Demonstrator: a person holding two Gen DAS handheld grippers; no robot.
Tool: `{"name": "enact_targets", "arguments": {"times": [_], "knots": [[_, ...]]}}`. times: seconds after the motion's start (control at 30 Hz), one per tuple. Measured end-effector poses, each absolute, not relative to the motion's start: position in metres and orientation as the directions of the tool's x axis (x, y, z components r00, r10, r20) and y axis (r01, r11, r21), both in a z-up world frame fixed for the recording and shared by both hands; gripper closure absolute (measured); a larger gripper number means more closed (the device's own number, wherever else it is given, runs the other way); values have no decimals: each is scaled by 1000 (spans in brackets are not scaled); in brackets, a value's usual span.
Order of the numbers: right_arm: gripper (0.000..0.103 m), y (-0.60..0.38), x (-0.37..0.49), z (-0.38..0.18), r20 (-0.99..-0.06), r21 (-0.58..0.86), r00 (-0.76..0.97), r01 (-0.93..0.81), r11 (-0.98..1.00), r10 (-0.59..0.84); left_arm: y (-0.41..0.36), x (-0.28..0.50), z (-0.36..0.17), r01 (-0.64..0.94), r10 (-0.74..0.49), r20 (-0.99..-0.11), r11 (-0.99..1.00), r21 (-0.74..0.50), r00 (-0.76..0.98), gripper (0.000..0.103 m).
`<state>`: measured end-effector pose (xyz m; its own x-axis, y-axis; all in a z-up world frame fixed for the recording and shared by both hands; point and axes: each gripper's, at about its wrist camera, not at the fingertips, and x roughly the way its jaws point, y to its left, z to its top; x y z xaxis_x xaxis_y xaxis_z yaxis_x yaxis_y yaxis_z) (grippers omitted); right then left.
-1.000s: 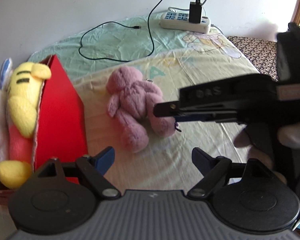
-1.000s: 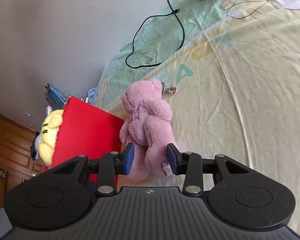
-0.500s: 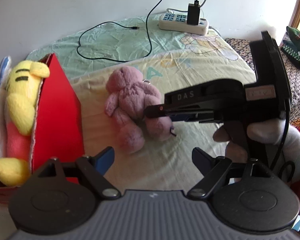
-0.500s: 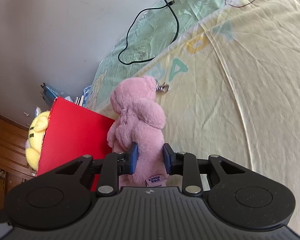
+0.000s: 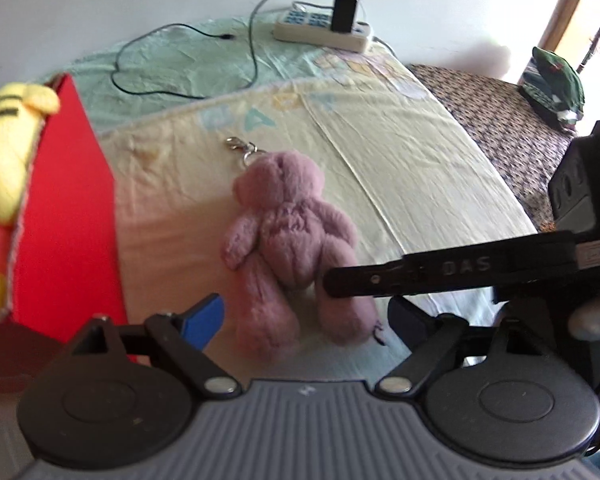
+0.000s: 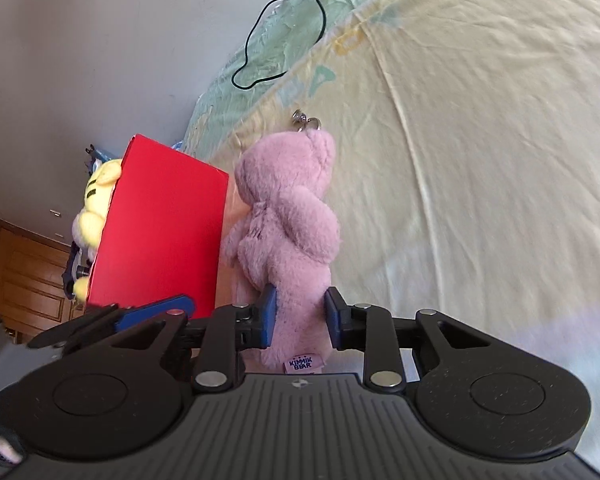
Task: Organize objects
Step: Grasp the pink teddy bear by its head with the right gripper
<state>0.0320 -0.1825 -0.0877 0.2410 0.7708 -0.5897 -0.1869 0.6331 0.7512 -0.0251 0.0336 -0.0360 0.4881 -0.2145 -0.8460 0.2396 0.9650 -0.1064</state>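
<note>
A pink plush bear (image 5: 288, 236) with a metal keyring clip (image 5: 242, 148) hangs just over the yellow bedsheet (image 5: 400, 168). My right gripper (image 6: 300, 316) is shut on one leg of the pink bear (image 6: 288, 224); its black arm reaches in from the right in the left wrist view. My left gripper (image 5: 306, 320) stands open just below the bear, nothing between its blue pads. A red box (image 5: 64, 216) stands at the left, with a yellow plush toy (image 5: 8, 152) inside it. The red box (image 6: 160, 236) sits right beside the bear.
A white power strip (image 5: 322, 32) with a black charger and a looping black cable (image 5: 188, 60) lie at the far end of the bed. A patterned blanket (image 5: 496, 120) and a green item (image 5: 556, 76) are at the right. A wooden door (image 6: 24, 276) shows beyond the box.
My right gripper has closed tighter on the bear's leg and pulled it nearer, turning it head-away with the clip now stretched out. The left gripper view has moved closer to the bear.
</note>
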Motion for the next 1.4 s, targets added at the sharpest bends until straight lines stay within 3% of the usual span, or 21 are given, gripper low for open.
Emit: {"name": "enact_targets", "arguments": {"times": [0.1, 0.23, 0.57, 0.6, 0.63, 0.7, 0.8, 0.9, 1.4], "knots": [[73, -189, 30, -82, -588, 741, 263, -204, 640, 765, 27, -26, -37, 266, -222, -841, 959, -97, 493, 11], [61, -195, 42, -79, -570, 744, 326, -186, 642, 754, 22, -17, -37, 276, -225, -827, 957, -89, 515, 9], [61, -162, 73, -89, -542, 772, 295, -195, 605, 787, 26, 26, -64, 217, -206, -851, 970, -111, 483, 9], [53, -159, 74, -90, -546, 768, 291, -199, 608, 786, 29, 28, -65, 208, -213, -849, 970, -124, 484, 10], [53, -157, 76, -92, -544, 775, 282, -192, 602, 790, 31, 29, -67, 202, -220, -851, 970, -138, 477, 10], [53, -155, 79, -96, -526, 803, 260, -164, 574, 810, 35, 31, -68, 188, -224, -848, 971, -150, 480, 11], [65, -154, 80, -97, -501, 826, 243, -154, 543, 831, 35, 31, -66, 200, -254, -839, 964, -177, 481, 15], [68, -157, 79, -94, -504, 821, 240, -165, 547, 829, 34, 29, -64, 210, -270, -832, 959, -189, 484, 16], [69, -184, 29, -80, -505, 825, 240, -147, 545, 829, 13, -19, -48, 317, -322, -829, 930, -187, 458, 18]]}}
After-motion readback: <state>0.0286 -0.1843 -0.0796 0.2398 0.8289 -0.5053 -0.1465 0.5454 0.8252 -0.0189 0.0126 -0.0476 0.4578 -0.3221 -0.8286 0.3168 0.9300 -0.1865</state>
